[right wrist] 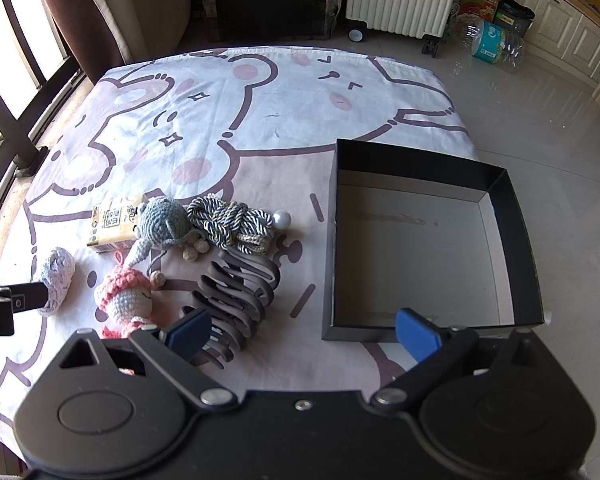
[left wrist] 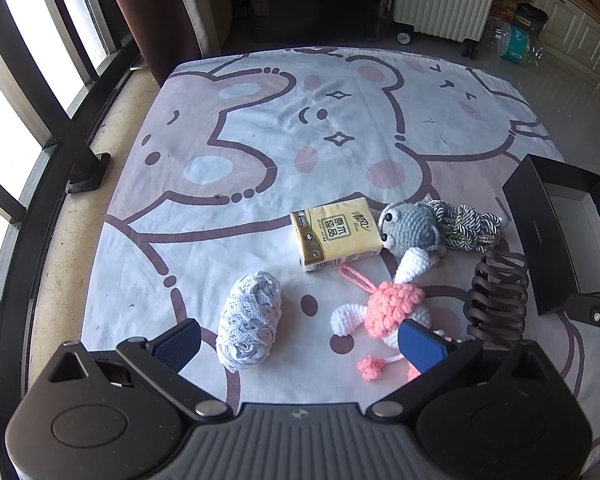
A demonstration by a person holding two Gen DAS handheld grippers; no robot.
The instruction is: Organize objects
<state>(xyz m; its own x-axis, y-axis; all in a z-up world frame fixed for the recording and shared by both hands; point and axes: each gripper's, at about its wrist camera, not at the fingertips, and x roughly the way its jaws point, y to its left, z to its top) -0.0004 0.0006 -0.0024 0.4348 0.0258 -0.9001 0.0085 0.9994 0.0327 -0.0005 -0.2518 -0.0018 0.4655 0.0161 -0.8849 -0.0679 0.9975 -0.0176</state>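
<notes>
Both jaws wide, nothing held: left gripper, right gripper. On the sheet, left to right: lilac yarn bundle, tissue pack, grey crochet toy, pink crochet doll, rope knot, brown hair claw, empty black box.

Far half of the bed sheet is free, box interior open from above, near-left crowded by hair claw and crochet toys.

Yellow tissue pack, pink crochet doll, black box, cartoon-printed sheet.
</notes>
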